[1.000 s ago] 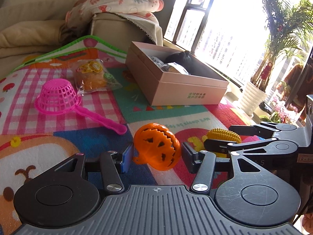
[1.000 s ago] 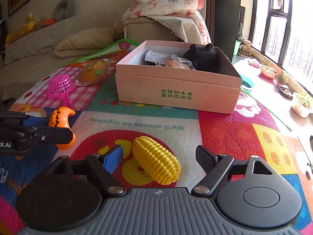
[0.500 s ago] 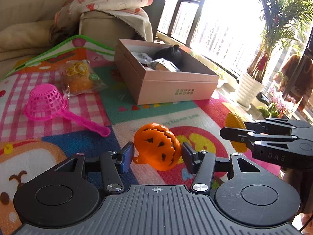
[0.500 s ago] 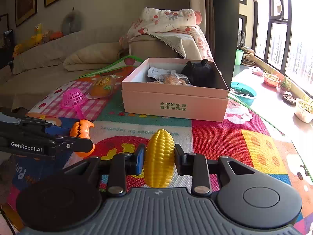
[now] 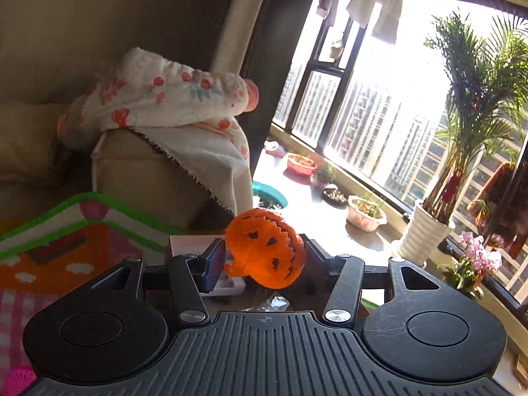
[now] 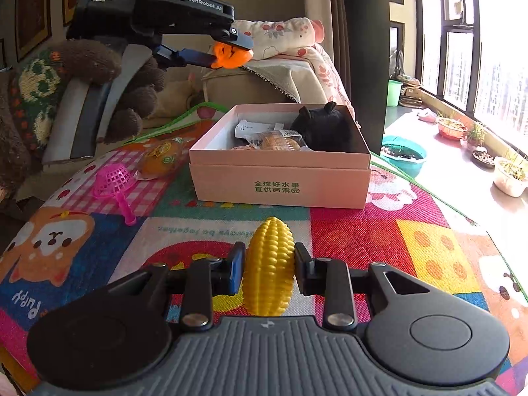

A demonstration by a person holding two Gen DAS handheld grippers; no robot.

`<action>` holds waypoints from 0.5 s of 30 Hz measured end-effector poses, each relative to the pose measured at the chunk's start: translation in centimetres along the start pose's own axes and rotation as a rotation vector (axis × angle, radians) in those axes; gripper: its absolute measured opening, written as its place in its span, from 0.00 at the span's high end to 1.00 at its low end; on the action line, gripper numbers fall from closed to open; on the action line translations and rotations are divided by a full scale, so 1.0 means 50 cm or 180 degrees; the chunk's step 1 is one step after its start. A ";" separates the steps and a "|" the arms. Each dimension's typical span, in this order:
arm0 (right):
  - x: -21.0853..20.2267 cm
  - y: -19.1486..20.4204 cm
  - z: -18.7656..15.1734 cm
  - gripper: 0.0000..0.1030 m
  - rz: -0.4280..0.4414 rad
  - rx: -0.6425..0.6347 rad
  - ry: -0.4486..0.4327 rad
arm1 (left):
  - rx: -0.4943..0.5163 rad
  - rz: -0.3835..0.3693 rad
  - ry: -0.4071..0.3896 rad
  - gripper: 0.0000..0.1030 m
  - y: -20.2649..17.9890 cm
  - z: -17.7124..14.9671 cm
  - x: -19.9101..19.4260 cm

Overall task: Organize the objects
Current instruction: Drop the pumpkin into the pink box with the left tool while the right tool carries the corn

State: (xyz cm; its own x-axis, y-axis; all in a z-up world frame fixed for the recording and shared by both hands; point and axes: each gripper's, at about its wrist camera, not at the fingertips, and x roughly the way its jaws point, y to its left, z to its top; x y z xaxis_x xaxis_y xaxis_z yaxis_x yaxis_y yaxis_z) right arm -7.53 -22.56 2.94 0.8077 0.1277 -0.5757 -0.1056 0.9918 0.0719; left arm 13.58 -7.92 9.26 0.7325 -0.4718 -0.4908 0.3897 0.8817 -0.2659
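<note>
My left gripper (image 5: 264, 260) is shut on an orange toy pumpkin (image 5: 265, 250) and holds it high above the open pink box (image 6: 280, 178). In the right wrist view the left gripper (image 6: 232, 51) and the pumpkin (image 6: 231, 57) hang above and left of the box. My right gripper (image 6: 269, 272) is shut on a yellow toy corn cob (image 6: 269, 264), held upright above the colourful play mat (image 6: 363, 231) in front of the box. The box holds a black plush toy (image 6: 325, 127) and wrapped snacks (image 6: 274, 142).
A pink toy strainer (image 6: 114, 181) and a bagged orange item (image 6: 160, 161) lie on the mat left of the box. A sofa with a floral blanket (image 5: 171, 105) stands behind. Plant pots (image 5: 366, 214) line the window sill on the right.
My left gripper has risen with the pumpkin from just above the mat to above the box. My right gripper has lifted slightly, still gripping the corn.
</note>
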 end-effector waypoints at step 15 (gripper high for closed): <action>0.024 -0.008 0.022 0.70 -0.0074 -0.0021 0.0069 | -0.0015 0.0000 -0.0039 0.45 0.054 -0.144 -0.090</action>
State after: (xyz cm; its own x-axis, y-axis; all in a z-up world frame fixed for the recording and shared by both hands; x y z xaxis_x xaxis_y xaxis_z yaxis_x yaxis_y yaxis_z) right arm -5.89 -22.82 3.15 0.7972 0.1043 -0.5947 -0.0907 0.9945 0.0529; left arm 7.29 -3.45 4.77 0.7394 -0.4716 -0.4805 0.3870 0.8817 -0.2697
